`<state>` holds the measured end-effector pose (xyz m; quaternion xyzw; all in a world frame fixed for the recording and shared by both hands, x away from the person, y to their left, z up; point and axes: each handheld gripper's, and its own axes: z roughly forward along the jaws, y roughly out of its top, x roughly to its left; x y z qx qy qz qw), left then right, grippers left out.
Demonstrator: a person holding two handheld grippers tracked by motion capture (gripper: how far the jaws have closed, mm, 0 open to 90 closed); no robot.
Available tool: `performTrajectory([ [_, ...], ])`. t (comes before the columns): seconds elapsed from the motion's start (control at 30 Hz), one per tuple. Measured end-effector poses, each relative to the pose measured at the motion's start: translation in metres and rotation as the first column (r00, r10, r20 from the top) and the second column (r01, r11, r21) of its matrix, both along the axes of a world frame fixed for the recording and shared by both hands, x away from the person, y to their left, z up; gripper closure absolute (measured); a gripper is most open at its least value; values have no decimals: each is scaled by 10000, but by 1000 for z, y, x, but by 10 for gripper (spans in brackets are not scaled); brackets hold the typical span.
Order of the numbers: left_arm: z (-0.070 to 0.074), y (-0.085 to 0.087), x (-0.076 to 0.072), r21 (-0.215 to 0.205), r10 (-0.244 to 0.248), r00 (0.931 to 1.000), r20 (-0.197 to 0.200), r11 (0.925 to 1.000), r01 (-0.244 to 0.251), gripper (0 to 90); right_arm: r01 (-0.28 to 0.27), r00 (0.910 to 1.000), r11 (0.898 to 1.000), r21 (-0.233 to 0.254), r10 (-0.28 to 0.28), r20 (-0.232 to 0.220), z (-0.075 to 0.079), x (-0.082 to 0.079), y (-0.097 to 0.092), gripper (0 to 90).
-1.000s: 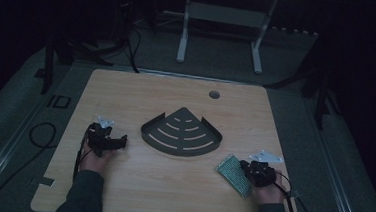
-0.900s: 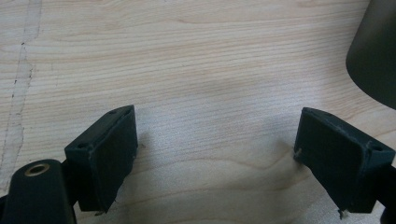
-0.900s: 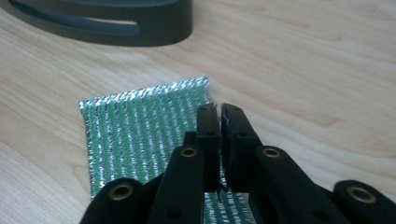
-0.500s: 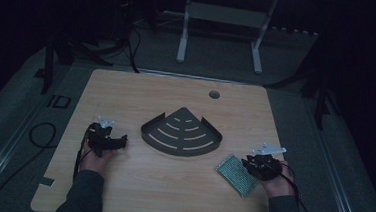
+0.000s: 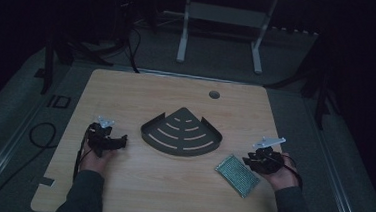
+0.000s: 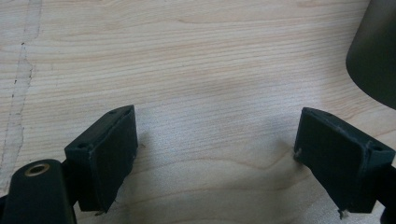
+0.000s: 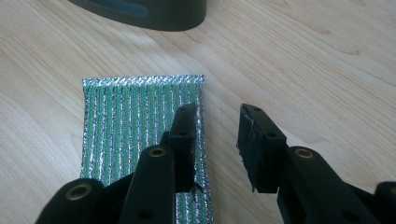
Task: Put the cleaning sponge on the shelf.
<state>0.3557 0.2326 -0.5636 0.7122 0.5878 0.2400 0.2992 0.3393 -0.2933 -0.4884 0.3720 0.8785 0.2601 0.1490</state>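
The right claw [image 7: 215, 140], its jaws just spreading, hangs released over one green mesh pad [image 7: 140, 135] at lower right; the left claw [image 5: 107, 140] gapes empty at lower left. One dark fan-shaped tray [image 5: 181, 133] sits mid-frame on one pale wooden desk [image 5: 142, 93] in a dim room.

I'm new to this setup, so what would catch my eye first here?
A dark fan-shaped slotted tray sits mid-table. A glittery green-and-silver scouring pad lies flat near the front right edge. The right tongs hang over its edge, jaws just opened, nothing between them.
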Motion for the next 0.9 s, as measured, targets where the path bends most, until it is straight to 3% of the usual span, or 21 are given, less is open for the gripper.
performTrajectory([
  [0.17, 0, 0, 0, 0, -1, 10000, -1, 10000, 1, 137, -204, 9974, 9996, 205, 218, -688, 1, 10, -4, 667],
  [0.3, 0, 0, 0, 0, 0, 10000, 0, 10000, 0, 137, -324, 9923, 9995, -5, 321, -1193, 0, 18, -5, 662],
  [0.37, 0, 0, 0, -1, 1, 10000, 2, 10000, -1, 137, -311, 9909, 9991, -303, 268, -1322, -1, 20, -4, 660],
  [0.57, 0, 0, 0, 0, -1, 10000, 0, 10000, 1, 137, -439, 9828, 9973, -588, 325, -1820, -4, 25, -3, 672],
  [0.83, 0, 0, 0, 1, 0, 10000, 0, 10000, 0, 137, -546, 9704, 9971, -528, 405, -2380, -6, 30, -1, 720],
  [0.9, 0, 0, 0, 0, 0, 10000, 0, 10000, 0, 137, -650, 9639, 9966, -509, 495, -2616, -8, 30, 0, 739],
])
